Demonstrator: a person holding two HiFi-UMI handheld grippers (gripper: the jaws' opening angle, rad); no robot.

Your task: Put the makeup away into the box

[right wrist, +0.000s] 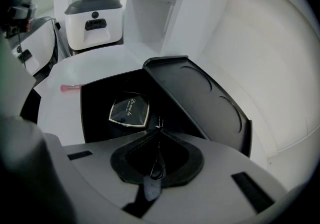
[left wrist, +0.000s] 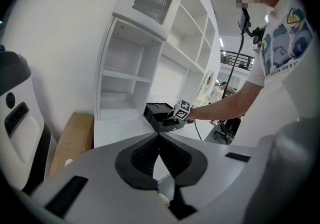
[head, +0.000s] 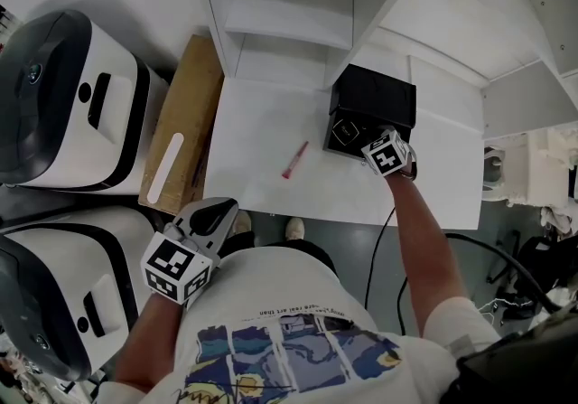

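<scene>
R hand-held gripper (right wrist: 159,127) at open black box (head: 375,95), far right of surface (head: 262,122).
Jaws closed, nothing gripped; compact (right wrist: 130,109) inside box. Pink makeup stick (head: 294,160) mid-surface, left of box. L hand-held gripper (left wrist: 159,137) closed, empty, near edge.

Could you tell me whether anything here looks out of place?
Only the pink makeup pencil: it lies loose on the white table, apart from the open black box, which already holds a compact.
</scene>
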